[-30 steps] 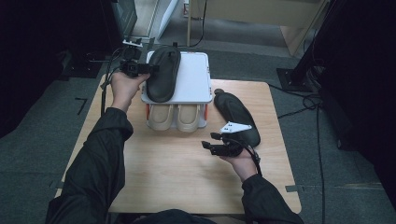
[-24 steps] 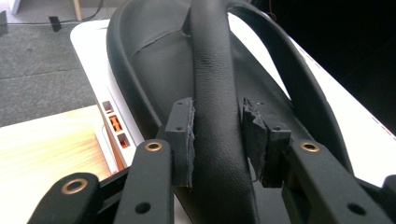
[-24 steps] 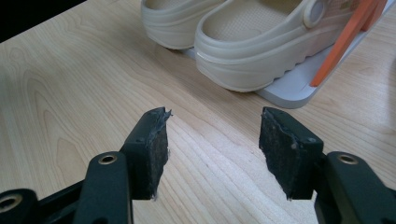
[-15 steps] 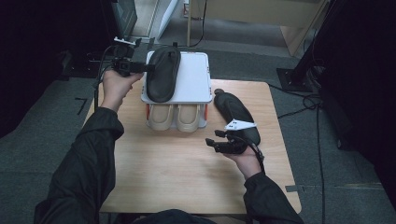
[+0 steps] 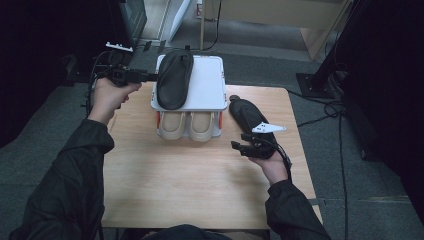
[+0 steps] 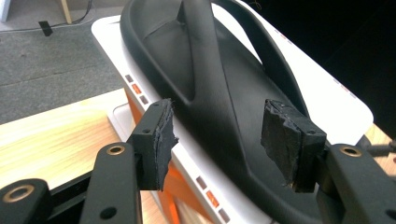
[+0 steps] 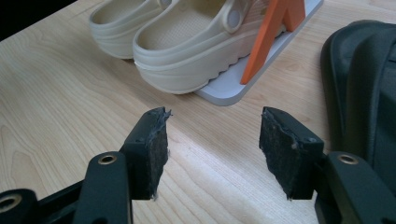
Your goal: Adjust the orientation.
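A black flip-flop lies on the top shelf of a white shoe rack with orange supports. My left gripper hovers at its left edge. Its jaws have just been opening, and the pads stand clear of the sandal. A pair of beige clogs sits on the rack's lower shelf. A second black flip-flop lies on the table right of the rack. My right gripper is open just in front of it, over bare wood.
The rack stands at the far edge of the wooden table. Cables trail over the grey floor to the right. Dark equipment stands beyond the table's far left corner.
The left jaws opened and let go of the flip-flop, which stays on the rack top. The left hand drew back to the left. The right hand shifted slightly to the right.
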`<state>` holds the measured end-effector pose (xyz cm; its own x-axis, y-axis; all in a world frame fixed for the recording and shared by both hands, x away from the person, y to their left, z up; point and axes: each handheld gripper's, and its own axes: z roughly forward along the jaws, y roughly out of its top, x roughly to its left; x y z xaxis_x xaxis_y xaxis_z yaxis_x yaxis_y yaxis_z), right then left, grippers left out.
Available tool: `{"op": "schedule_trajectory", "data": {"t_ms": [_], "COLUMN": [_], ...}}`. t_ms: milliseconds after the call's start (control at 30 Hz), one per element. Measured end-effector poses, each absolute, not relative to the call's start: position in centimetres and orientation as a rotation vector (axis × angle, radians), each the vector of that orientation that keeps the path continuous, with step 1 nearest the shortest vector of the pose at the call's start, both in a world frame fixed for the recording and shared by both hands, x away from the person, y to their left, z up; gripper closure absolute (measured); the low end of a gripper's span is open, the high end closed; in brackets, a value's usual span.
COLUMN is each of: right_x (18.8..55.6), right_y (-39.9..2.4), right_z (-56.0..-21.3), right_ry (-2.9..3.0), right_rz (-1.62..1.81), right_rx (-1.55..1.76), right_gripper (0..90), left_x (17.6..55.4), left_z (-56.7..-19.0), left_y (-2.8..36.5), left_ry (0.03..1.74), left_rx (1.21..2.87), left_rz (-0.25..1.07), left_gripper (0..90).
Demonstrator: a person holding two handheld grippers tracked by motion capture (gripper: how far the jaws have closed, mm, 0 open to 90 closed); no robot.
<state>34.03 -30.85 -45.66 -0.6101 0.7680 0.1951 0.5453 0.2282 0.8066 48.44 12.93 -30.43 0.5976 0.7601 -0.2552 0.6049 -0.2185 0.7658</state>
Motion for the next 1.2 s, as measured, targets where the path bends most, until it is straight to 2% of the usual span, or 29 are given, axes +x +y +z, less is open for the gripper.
{"op": "schedule_trajectory", "data": {"t_ms": [300, 400, 600, 1200], "right_x": [35.3, 35.8, 36.8, 39.3], "right_y": [-32.0, -32.5, -33.9, -37.3], "right_z": [-46.1, -46.2, -46.4, -47.0], "right_ry": [2.25, 2.24, 2.222, 2.129], "right_rz": [1.295, 1.289, 1.259, 1.224], "right_rx": [1.263, 1.291, 1.28, 1.367], "right_gripper": [42.6, 43.0, 43.8, 50.1], "left_x": [47.2, 46.8, 45.5, 43.3], "left_z": [-31.7, -32.4, -33.7, -39.1], "left_y": [14.6, 15.3, 16.2, 16.1], "left_ry": [1.108, 1.119, 1.124, 1.12], "left_rx": [1.939, 1.915, 1.919, 1.963], "left_rz": [0.257, 0.216, 0.238, 0.195], "left_gripper": [44.1, 44.1, 44.4, 46.2]}}
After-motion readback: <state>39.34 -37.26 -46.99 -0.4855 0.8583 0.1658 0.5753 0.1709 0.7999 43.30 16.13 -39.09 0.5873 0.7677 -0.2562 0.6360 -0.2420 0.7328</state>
